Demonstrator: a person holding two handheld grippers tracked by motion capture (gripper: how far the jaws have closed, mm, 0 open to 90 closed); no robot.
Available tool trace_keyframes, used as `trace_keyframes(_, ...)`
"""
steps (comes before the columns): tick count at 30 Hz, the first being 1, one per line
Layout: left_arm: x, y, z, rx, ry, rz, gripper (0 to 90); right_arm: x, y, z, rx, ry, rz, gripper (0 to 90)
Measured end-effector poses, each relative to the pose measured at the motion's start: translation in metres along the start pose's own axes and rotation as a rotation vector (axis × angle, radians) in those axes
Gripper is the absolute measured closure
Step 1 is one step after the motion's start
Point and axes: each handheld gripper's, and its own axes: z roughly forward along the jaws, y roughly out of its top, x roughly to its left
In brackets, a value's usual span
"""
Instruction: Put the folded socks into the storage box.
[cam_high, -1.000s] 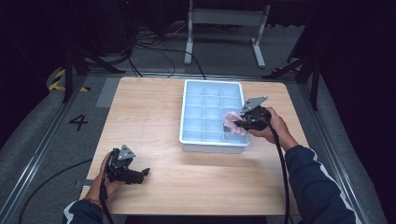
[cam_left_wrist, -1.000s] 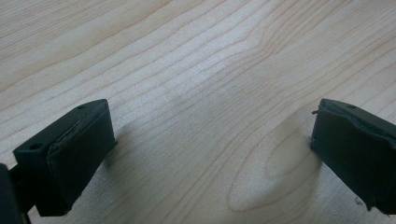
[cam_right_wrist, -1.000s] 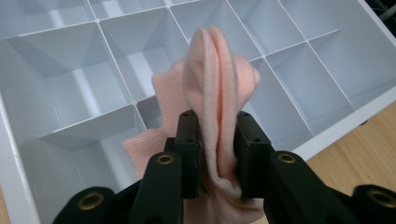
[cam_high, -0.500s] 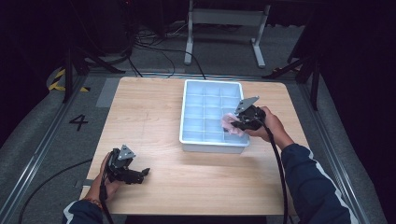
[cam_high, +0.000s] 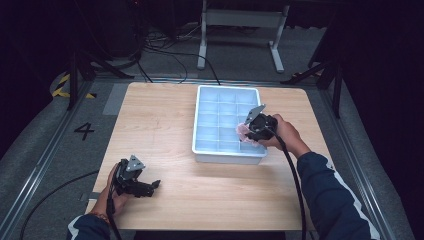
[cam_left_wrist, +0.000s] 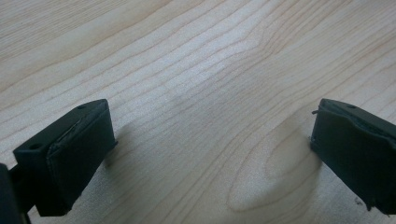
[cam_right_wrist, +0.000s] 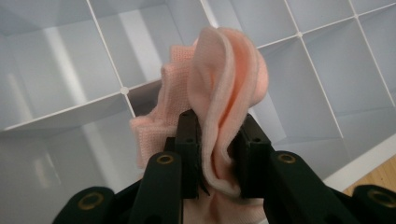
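Pink sock (cam_right_wrist: 219, 93) bunched in right gripper (cam_right_wrist: 217, 154), lower end hidden

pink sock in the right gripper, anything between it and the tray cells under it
Nothing visible does. The right gripper is shut on the pink sock, right above the white divided tray, whose cells below look empty.

It looked like a lab or recording studio: a light wooden table (cam_high: 165, 125) stood on grey carpet between metal floor rails (cam_high: 40, 160), with black cables (cam_high: 165, 47) trailing across the floor, a painted number four (cam_high: 84, 131), yellow-black hazard tape (cam_high: 61, 86), and dark surroundings.
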Motion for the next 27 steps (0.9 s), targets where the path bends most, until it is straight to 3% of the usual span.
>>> trace_keyframes(13,0.000,0.000,0.000,0.000,-0.001,0.000,0.0,-0.002,0.008,0.008,0.081,0.004,-0.036,74.1)
trace_keyframes(27,0.001,0.000,0.001,-0.006,-0.003,0.005,0.0,-0.005,0.014,0.014,0.151,0.041,-0.060,74.0)
